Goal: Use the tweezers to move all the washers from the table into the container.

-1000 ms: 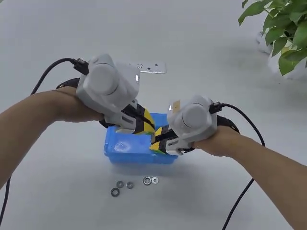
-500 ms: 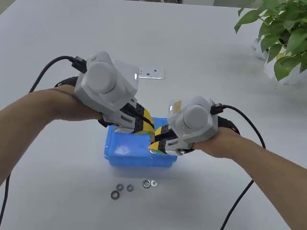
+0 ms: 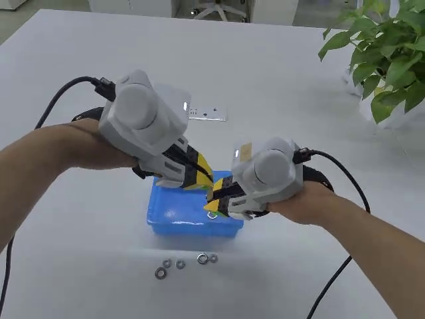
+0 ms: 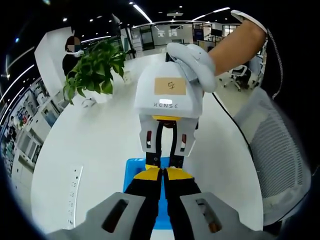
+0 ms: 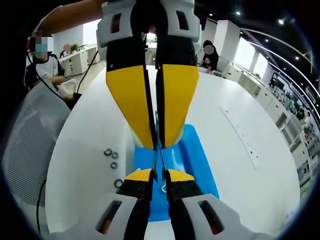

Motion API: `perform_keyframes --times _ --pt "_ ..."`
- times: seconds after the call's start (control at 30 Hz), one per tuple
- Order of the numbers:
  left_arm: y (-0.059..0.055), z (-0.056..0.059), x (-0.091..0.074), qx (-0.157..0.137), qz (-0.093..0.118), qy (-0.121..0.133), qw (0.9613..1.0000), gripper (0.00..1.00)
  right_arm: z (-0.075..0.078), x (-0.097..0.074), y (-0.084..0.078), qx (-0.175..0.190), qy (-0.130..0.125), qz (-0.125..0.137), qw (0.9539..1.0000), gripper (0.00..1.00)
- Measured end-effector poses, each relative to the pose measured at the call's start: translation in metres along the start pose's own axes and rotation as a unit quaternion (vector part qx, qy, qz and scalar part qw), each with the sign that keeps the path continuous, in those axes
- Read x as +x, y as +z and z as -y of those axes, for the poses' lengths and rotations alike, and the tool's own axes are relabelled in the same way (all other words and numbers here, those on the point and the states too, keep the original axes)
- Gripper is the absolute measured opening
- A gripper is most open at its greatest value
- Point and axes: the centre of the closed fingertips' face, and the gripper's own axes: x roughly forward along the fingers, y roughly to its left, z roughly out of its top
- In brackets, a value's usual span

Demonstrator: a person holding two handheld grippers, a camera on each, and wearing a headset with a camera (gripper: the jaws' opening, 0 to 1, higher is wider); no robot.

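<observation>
– Looking at head view: why do left gripper (image 3: 201, 178) & right gripper (image 3: 212, 204) meet over container (image 3: 169, 212)?
– Prob. for a drop; washers (image 3: 202, 258) lie on table (image 3: 80, 266) nearby.
– Left gripper view?
– Its jaws are pressed together.
– Right gripper view?
– Both pinch tweezers (image 5: 156, 162), gaps v. narrow, steadying them.

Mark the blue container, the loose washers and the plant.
blue container (image 3: 192, 230), head view, front wall
washers (image 3: 202, 258), head view, largest of the cluster
plant (image 3: 392, 60), head view, leaves

Left tongs (image 4: 163, 175) pressed together, right tongs (image 4: 166, 159) facing, blue container (image 4: 134, 172) below
</observation>
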Motion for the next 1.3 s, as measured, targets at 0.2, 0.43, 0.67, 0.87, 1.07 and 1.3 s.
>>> perform_keyframes --times 0.2,0.43,0.67,0.87,1.07,1.3 --pt "0.002 0.011 -0.007 0.004 -0.005 0.000 1.0000 0.06 -0.010 -0.005 0.004 -0.006 -0.003 0.000 1.0000 0.12" --pt "0.002 0.026 -0.009 0.007 -0.012 -0.004 0.9999 0.06 -0.025 -0.007 0.005 -0.009 -0.002 0.000 1.0000 0.12" --pt "-0.001 0.040 -0.010 0.009 -0.017 -0.008 0.9998 0.06 -0.041 -0.006 0.005 -0.012 0.000 0.002 0.9999 0.12" --pt "-0.005 0.049 -0.008 0.006 -0.019 -0.010 0.9997 0.06 -0.049 -0.003 0.003 -0.009 0.004 0.006 0.9999 0.12" --pt "-0.010 0.057 -0.001 0.002 -0.019 -0.015 0.9997 0.06 -0.057 0.002 -0.004 -0.005 0.009 0.003 0.9999 0.12" --pt "-0.019 0.060 0.007 -0.004 -0.019 -0.023 0.9995 0.06 -0.064 0.010 -0.012 0.005 0.016 0.002 0.9999 0.12"
